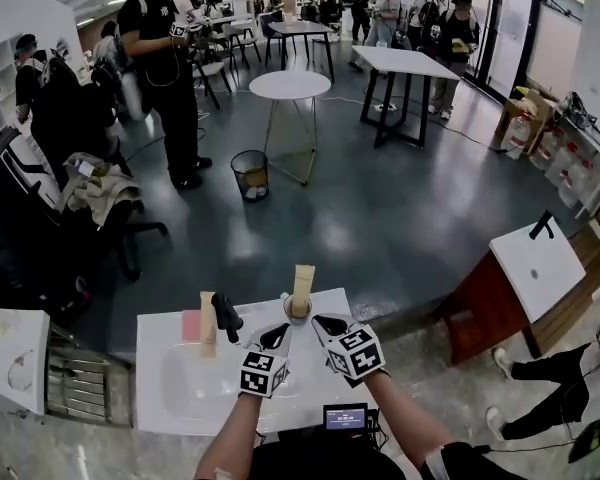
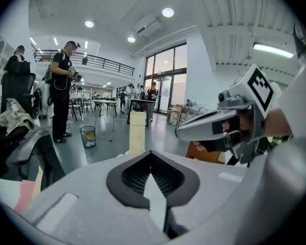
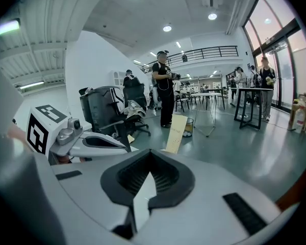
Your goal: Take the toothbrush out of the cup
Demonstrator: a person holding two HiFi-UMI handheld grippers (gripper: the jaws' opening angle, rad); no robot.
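Note:
A tall beige toothbrush box (image 1: 303, 285) stands upright in a small cup (image 1: 298, 314) at the far edge of the white washbasin top (image 1: 170, 393). My left gripper (image 1: 277, 335) is just in front of the cup and slightly to its left, jaws shut and empty. My right gripper (image 1: 326, 324) is right of the cup, also shut with nothing in it. In the left gripper view the box (image 2: 137, 131) rises beyond the shut jaw tips (image 2: 151, 154). The right gripper view has the box (image 3: 176, 133) ahead of the closed tips (image 3: 151, 152). Neither gripper touches the box.
A black tap (image 1: 227, 317) rises at the basin's back, with a second beige item (image 1: 208, 320) and a pink object (image 1: 191, 325) to its left. Beyond lie grey floor, a bin (image 1: 249, 174), a round table (image 1: 291, 86), office chairs and standing people.

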